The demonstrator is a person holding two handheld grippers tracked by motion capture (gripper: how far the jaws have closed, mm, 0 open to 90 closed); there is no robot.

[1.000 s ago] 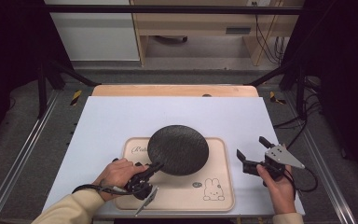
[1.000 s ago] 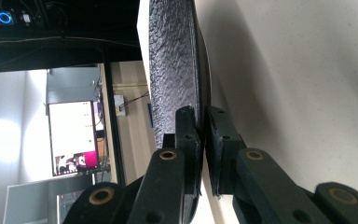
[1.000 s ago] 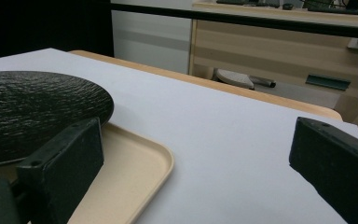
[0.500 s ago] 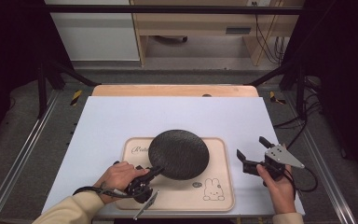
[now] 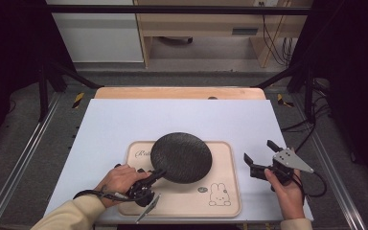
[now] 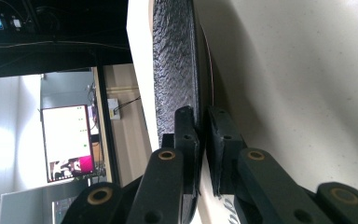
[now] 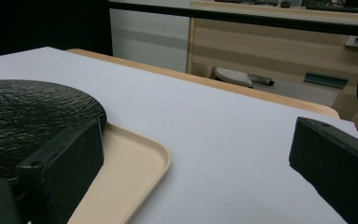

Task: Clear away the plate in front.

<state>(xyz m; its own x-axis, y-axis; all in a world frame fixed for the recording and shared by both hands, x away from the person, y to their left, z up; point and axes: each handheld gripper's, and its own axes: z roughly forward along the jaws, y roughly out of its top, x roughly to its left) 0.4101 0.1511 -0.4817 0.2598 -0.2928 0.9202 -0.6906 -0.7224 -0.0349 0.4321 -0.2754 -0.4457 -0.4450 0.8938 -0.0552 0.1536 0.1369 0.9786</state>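
cursive "Ra…" on beige tray (image 5: 230, 152), rest hidden

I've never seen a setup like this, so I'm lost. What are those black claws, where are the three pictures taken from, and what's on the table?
No robot here: a person holds a two-jaw gripper in each hand. One camera looks down from above the table; the other two ride on the grippers and look along their jaws. On the table lies a beige tray with a rabbit drawing. The left gripper is shut on the rim of a dark, rough plate; the left gripper view shows its jaws pinching that rim. The right gripper hovers beside the tray, jaws wide open, holding nothing.
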